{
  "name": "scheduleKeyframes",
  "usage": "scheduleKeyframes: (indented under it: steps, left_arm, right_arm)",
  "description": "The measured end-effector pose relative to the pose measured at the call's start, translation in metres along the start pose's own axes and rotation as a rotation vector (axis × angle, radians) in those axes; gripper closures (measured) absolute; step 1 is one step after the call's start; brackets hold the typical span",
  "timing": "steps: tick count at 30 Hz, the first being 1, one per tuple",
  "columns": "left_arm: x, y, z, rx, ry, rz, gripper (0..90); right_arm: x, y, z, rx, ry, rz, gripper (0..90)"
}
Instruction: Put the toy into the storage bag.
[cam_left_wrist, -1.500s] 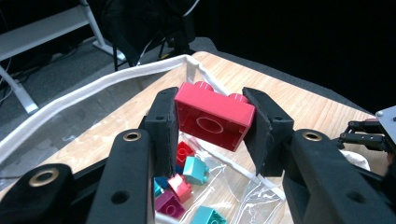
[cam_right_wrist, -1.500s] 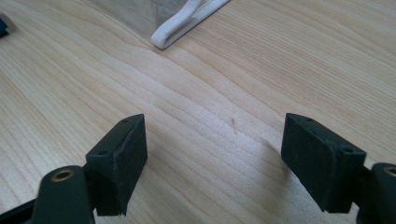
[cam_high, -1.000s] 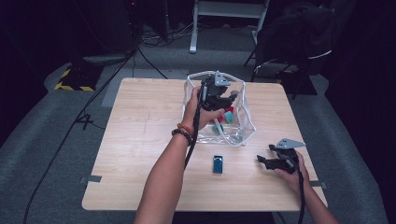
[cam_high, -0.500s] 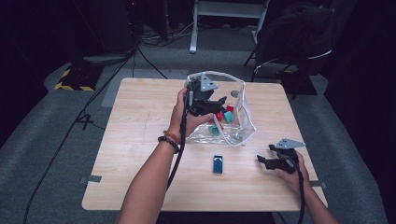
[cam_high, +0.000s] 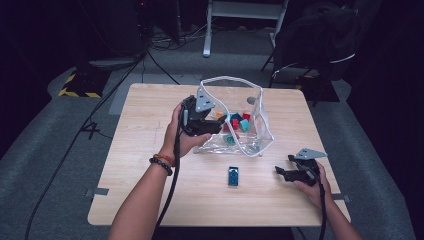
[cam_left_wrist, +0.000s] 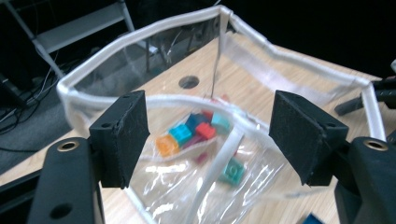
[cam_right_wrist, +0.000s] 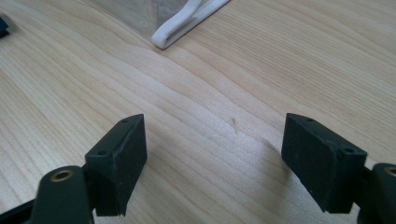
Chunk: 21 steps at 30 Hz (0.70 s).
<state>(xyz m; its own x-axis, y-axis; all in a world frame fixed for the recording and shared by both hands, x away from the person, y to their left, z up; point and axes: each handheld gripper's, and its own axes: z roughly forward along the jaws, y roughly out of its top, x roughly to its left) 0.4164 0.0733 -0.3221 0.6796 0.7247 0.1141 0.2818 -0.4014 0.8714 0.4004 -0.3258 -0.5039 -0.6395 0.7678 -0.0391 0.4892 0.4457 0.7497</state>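
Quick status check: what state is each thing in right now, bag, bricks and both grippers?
Bag: open at the top, standing on the table, partly slumped.
Bricks in the bag: loose in a pile at the bottom.
Blue brick: lying on the table outside the bag, untouched.
Left gripper: at the bag's rim, jaws just opening, nothing between the pads.
Right gripper: open, empty, low over the table.

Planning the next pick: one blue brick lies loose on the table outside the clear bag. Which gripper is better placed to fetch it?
Probably the right gripper: it rests open on the table beside the blue brick, nothing between. The left gripper is up at the clear bag, its fingers just opened, empty.
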Motion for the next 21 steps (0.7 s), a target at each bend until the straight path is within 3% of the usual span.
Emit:
scheduleKeyframes:
  steps: [7, 10, 13, 19, 21]
  left_arm:
    - [0.002, -0.027, -0.005, 0.036, 0.003, -0.002, 26.6]
    - [-0.003, -0.042, -0.004, 0.054, -0.017, -0.019, 26.0]
    - [-0.011, -0.059, -0.001, 0.072, -0.035, -0.03, 25.9]
    - [-0.034, -0.091, 0.013, 0.13, -0.07, -0.004, 25.9]
    - [-0.043, -0.101, 0.019, 0.141, -0.099, -0.005, 25.9]
  right_arm:
    - [0.0, 0.0, 0.0, 0.001, 0.0, 0.001, 22.9]
    - [0.0, 0.0, 0.0, 0.0, 0.0, 0.002, 22.9]
    - [0.0, 0.0, 0.0, 0.0, 0.0, 0.002, 22.8]
    - [0.0, 0.0, 0.0, 0.001, -0.001, 0.003, 22.8]
    - [0.0, 0.0, 0.0, 0.001, 0.0, 0.005, 22.8]
